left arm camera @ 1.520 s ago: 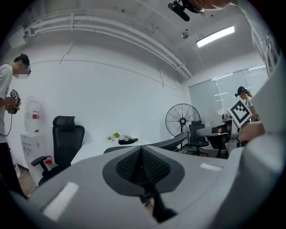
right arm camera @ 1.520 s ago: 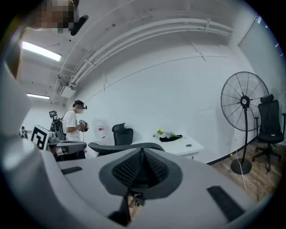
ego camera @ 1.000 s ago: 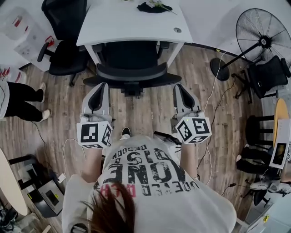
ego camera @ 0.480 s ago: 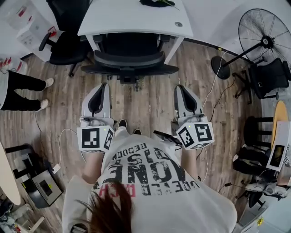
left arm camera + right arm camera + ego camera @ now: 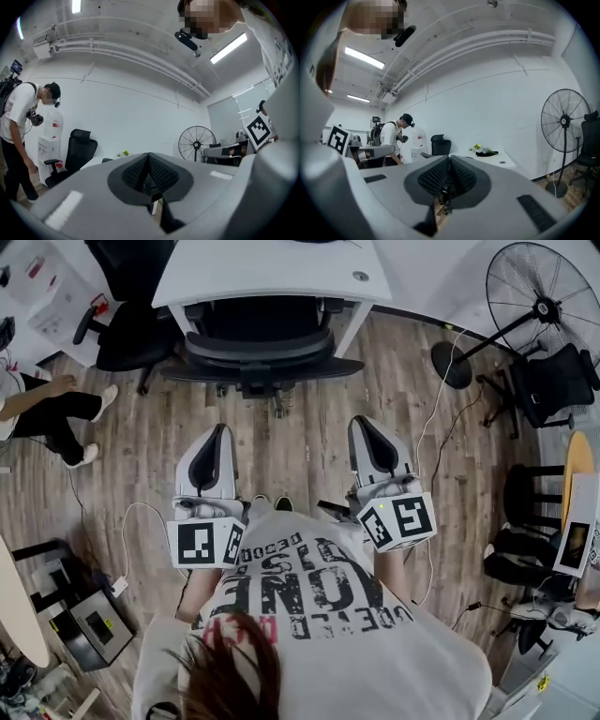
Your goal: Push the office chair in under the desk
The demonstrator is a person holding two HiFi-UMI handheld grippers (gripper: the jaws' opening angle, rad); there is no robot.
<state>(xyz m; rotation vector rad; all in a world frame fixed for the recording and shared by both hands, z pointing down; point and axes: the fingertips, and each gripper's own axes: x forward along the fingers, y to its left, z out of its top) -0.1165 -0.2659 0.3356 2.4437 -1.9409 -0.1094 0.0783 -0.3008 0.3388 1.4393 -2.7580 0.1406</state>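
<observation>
The office chair (image 5: 267,357) sits at the white desk (image 5: 272,273) with its seat under the top and its curved backrest just outside the near edge, so it looks tucked in or very nearly so. Both grippers are well apart from it. The left gripper (image 5: 218,434) and the right gripper (image 5: 364,426) point level toward the chair, and each has its jaws pressed together with nothing between them.

If one more nudge is wanted, closed tips on that rounded backrest could skid sideways. The chair would then swivel, and an armrest might knock a desk leg. On castors it may also roll back out from under the desk.

The wood-plank floor (image 5: 300,446) is smooth, and loose cables (image 5: 436,442) trail across it near the person's right side, which is a tripping risk. A second black chair (image 5: 127,334) stands left of the desk and a pedestal fan (image 5: 544,301) to the right. A bystander (image 5: 52,413) waits at the left edge.
</observation>
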